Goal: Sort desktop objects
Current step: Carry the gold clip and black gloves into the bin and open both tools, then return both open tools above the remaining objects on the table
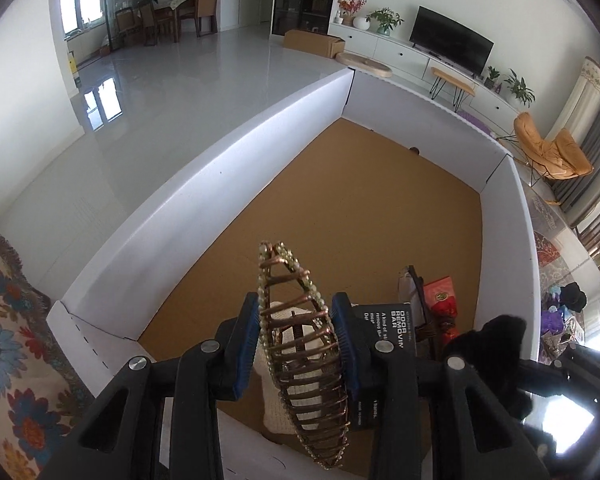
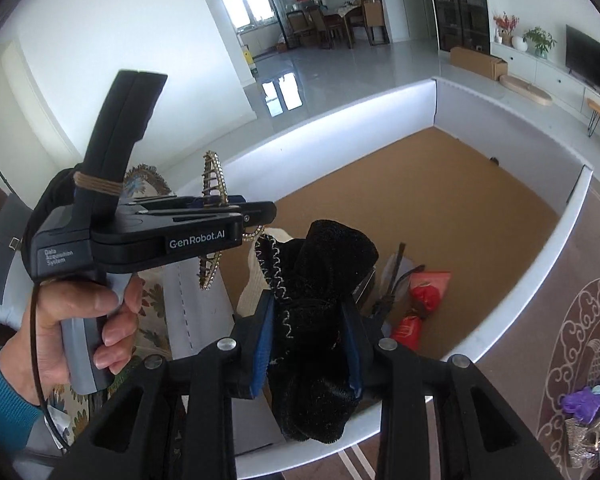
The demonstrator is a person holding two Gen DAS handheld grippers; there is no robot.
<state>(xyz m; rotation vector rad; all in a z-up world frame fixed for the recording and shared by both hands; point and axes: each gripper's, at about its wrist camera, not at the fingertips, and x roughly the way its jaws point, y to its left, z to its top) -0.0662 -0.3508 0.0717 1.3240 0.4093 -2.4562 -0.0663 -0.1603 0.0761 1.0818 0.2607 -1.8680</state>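
Two things are off the surface at once: a beaded bronze hair clip [image 1: 300, 344] pinched between the blue pads of the left gripper [image 1: 296, 340], and a black velvety fabric piece [image 2: 320, 312] clamped in the right gripper [image 2: 310, 340], so both sets of fingers are closed on a load. Both hang above the near end of the white-walled tray [image 1: 220, 152], just beside each other.

Risks, as I judge them: the hair clip is held across its curved wire ribs, a springy and narrow shape, so it could twist or pop out if the squeeze shifts. The fabric droops well below the fingers and could snag the clip's teeth or beads, since the two grippers sit so close. Its hanging end might also drag over items in the tray.

Inside the tray, near its front wall below the grippers, sit a black box printed "ODOR REMOVING BAR" [image 1: 388, 328], a cream knitted item [image 1: 284, 400], a red packet [image 1: 442, 296] and a dark, thin-framed object I cannot identify. Beyond them, the tray's brown floor [image 1: 360, 200] shows only a small dark speck at the far wall.
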